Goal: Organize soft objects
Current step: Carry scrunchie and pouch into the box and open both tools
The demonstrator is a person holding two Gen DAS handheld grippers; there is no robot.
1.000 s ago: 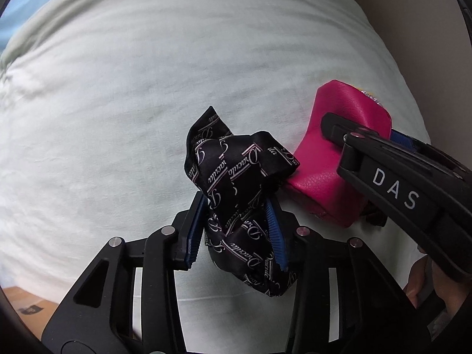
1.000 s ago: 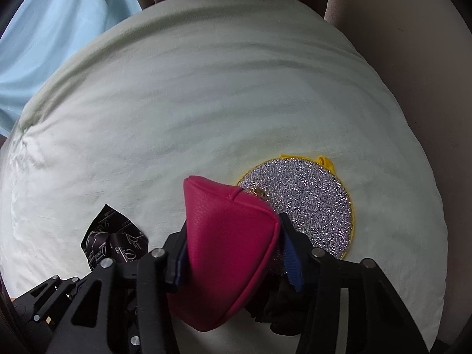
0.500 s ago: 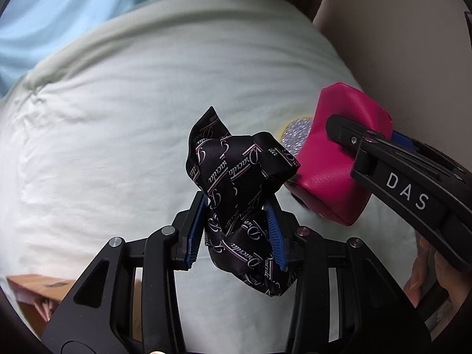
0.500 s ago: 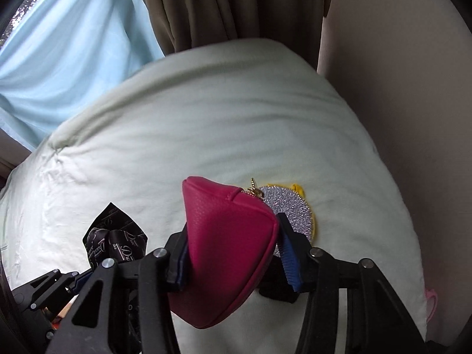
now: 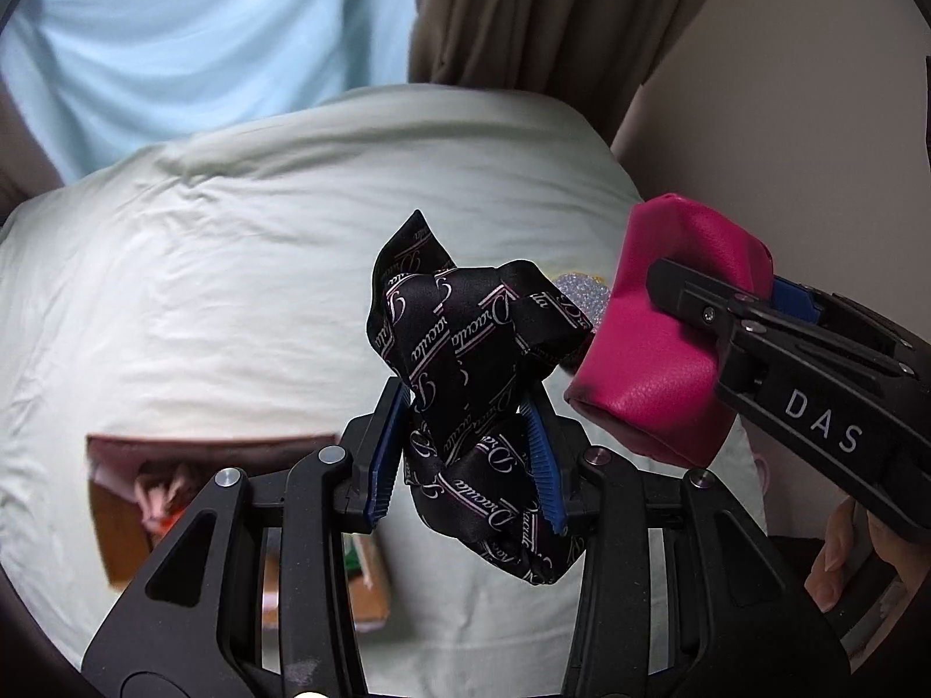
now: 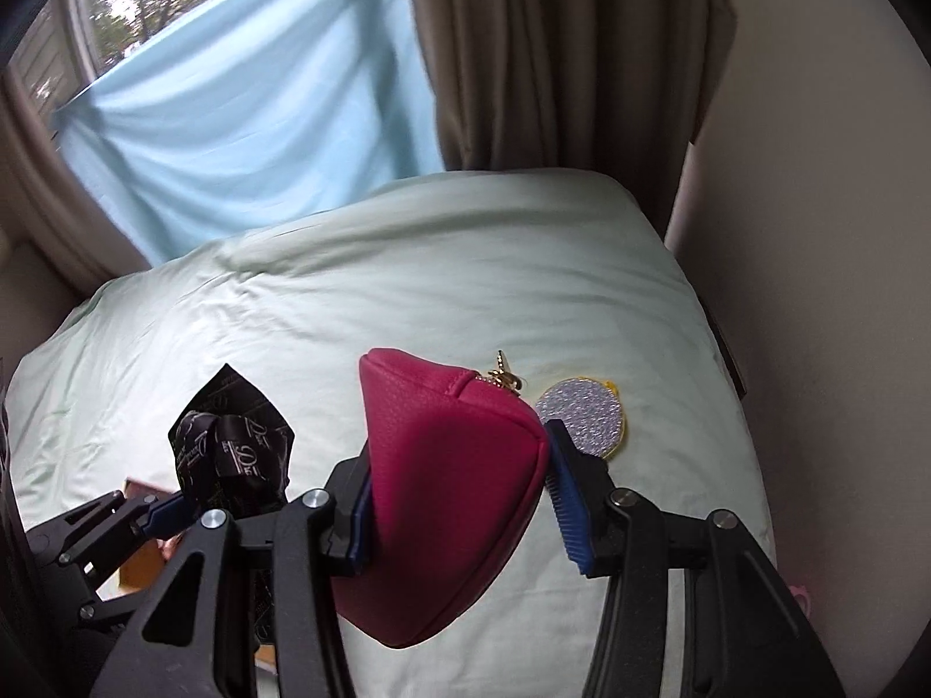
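My left gripper (image 5: 468, 453) is shut on a crumpled black scarf (image 5: 471, 360) with white lettering, held up above the pale green bed (image 5: 203, 302). The scarf also shows in the right wrist view (image 6: 233, 453). My right gripper (image 6: 459, 509) is shut on a magenta zip pouch (image 6: 454, 465), which appears at the right of the left wrist view (image 5: 669, 337). A round silver glitter pad (image 6: 582, 416) with a yellow rim lies on the bed beyond the pouch.
An open cardboard box (image 5: 192, 500) with items inside sits below, at the bed's near left. A blue sheet (image 6: 244, 116) hangs over the window, with a brown curtain (image 6: 553, 58) beside it. A beige wall (image 6: 814, 232) borders the bed on the right.
Both grippers have lifted and pulled back from the bed with their loads. The curtain, window and cardboard box have come into view. The glitter pad looks smaller and farther.
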